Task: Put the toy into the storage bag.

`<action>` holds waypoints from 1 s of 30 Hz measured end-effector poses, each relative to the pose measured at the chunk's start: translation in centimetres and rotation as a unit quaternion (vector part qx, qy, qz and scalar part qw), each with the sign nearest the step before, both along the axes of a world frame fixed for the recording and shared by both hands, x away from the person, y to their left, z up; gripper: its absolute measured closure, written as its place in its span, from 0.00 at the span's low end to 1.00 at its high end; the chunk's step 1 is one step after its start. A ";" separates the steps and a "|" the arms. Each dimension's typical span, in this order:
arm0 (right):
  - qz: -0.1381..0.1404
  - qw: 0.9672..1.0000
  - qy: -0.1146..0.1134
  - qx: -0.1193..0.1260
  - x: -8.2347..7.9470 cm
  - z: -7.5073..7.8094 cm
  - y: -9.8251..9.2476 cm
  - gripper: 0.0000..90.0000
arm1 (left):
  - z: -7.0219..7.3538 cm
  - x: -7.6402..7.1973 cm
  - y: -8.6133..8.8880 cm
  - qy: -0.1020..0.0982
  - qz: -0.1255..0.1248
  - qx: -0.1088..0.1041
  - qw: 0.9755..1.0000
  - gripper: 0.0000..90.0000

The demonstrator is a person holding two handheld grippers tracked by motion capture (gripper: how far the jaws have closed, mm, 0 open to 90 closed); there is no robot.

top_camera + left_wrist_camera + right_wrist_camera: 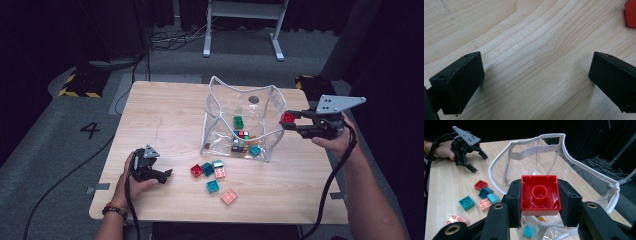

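My right gripper (289,121) is shut on a red brick (287,117), held in the air at the right rim of the clear plastic bag (220,107). In the right gripper view the red brick (540,195) sits hollow side up between the two black jaws, above the bag's white rim (499,161). Several coloured bricks (243,141) lie inside the bag. My left gripper (167,176) rests low on the table at the front left, jaws open with only bare wood (536,62) between them. Loose red, blue, teal and pink bricks (212,172) lie between the left gripper and the bag.
The wooden table (165,115) has open surface at its left and far side. A white stand (245,12) is on the floor beyond the table. A red brick's corner (631,13) shows at the top right of the left gripper view.
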State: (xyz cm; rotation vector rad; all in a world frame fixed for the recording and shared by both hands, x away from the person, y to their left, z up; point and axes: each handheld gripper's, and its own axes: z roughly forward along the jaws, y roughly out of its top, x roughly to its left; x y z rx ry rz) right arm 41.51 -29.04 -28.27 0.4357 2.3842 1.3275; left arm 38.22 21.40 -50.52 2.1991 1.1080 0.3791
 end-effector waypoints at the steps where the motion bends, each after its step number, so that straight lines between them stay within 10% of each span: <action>1: -0.001 1.000 0.000 -0.001 0.3 0.0 0.2 0.66 | 0.0 0.0 0.0 0.000 0.000 0.000 1.000 0.00; 30: -0.033 0.996 0.044 -0.070 9.5 -1.0 4.6 0.66 | 0.0 0.0 0.0 0.000 0.000 0.000 1.000 0.00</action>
